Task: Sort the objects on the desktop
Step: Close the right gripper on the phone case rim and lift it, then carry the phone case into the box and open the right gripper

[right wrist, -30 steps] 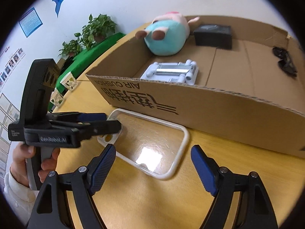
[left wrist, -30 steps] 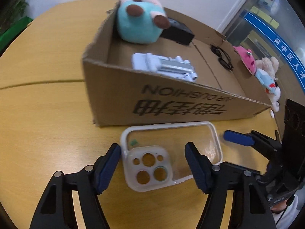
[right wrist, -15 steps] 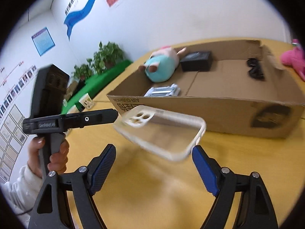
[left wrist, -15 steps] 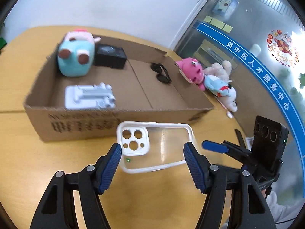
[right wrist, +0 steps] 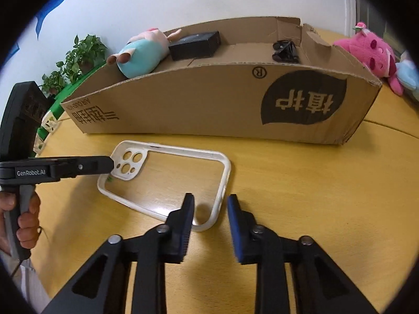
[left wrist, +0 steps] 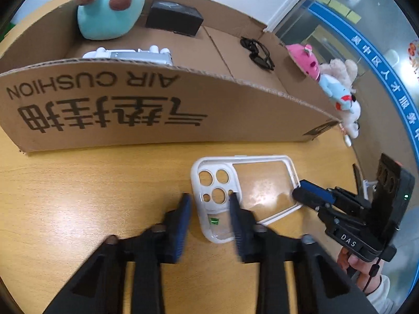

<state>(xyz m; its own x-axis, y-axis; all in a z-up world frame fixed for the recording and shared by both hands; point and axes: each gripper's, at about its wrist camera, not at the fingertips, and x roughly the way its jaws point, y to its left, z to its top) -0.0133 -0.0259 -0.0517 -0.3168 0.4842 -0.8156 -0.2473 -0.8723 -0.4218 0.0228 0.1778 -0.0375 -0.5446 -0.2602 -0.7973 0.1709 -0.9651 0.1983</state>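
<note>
A clear phone case with a white rim and a white camera block [left wrist: 243,193] lies flat on the round wooden desk [left wrist: 78,196], just in front of the long low cardboard box [left wrist: 157,104].

Left gripper [left wrist: 209,204]: black frame, blue pads. Its jaws have just been closing and now stand narrow. The camera end of the case lies between them. In the right wrist view the tips appear pressed onto that end, but contact of the pads cannot be confirmed. The side of this gripper reads "GenRobot.AI". A hand [right wrist: 23,217] grips its handle.

Right gripper [right wrist: 210,204]: same build. Its jaws have just been closing, and the rounded corner of the opposite end of the case sits between them. The left pad overlaps the rim; the right pad stands beside it with a visible gap. In the left wrist view its body bears the letters "DAS".

Box markings: "AIR CUSHION" above large Chinese characters, all printed upside down on the near wall. Towards the right end are a circled "R" and a dark speech-bubble mark with two inverted characters.

Box contents:
- a teal and pink plush toy [left wrist: 110,10] at the left end
- a black rectangular box [left wrist: 174,19] beside the plush toy
- a white folding stand [left wrist: 131,55] behind the near wall
- black sunglasses [left wrist: 258,53] at the right end

A pink plush toy [right wrist: 366,49] lies on the desk beyond the right end of the box.

A blue band with white Chinese characters [left wrist: 387,78] runs along the glass wall.
</note>
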